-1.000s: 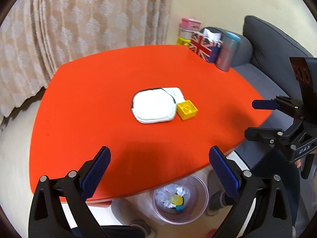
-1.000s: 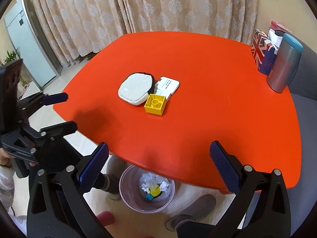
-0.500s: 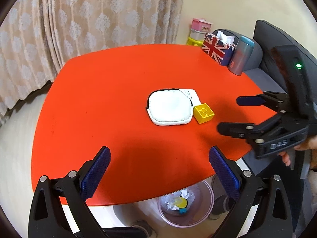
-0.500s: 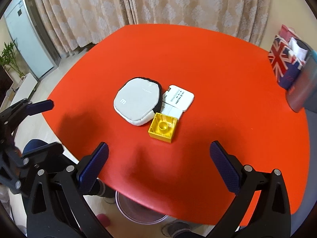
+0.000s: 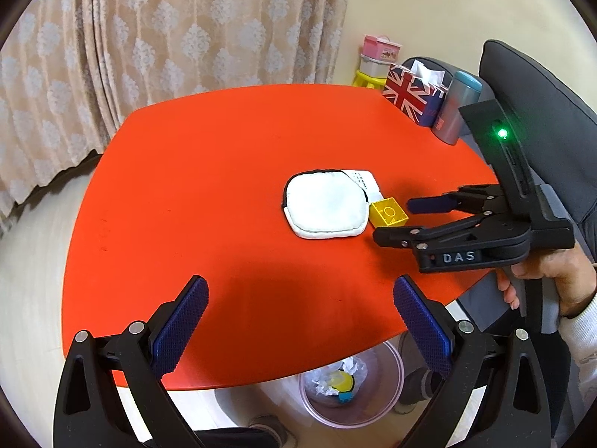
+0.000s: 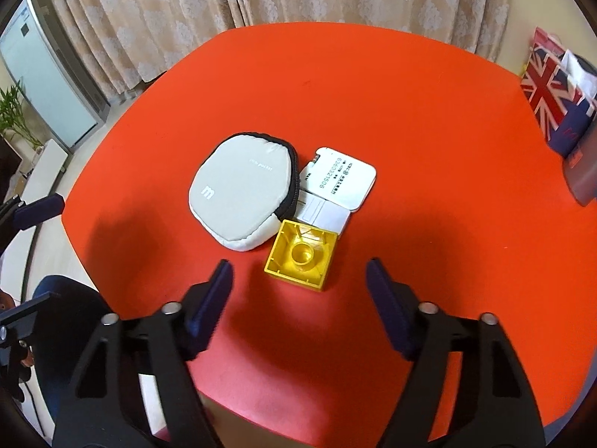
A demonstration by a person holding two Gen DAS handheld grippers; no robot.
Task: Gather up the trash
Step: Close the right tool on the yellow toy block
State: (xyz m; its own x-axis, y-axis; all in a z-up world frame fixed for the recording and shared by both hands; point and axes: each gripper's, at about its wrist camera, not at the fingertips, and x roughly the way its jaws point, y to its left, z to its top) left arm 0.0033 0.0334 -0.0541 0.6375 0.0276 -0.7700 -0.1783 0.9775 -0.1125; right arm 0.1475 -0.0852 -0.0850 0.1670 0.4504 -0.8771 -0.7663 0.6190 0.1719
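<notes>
Red table, curtains behind, clear bin on the floor under the near edge with some scraps already in it. Mid-table cluster: yellow block, grey pouch touching its left corner, white cards just behind it.

Right gripper is spread wide, empty, fingers straddling the block's near side but apart from it. Left gripper also wide, empty, hanging over the near table edge, well apart from the cluster.

Block looks like the target: hollow side up, open cavity with a centre tube, roughly square so no real long axis; sits turned a little relative to the fingers. Probably hard plastic, light, stiff, smooth walls, could slip or skate on the table if pinched off-centre. Best hold: across two opposite outer walls, low, squared up first. Pouch is soft and crowds the left wall, so the left finger may nudge it.
</notes>
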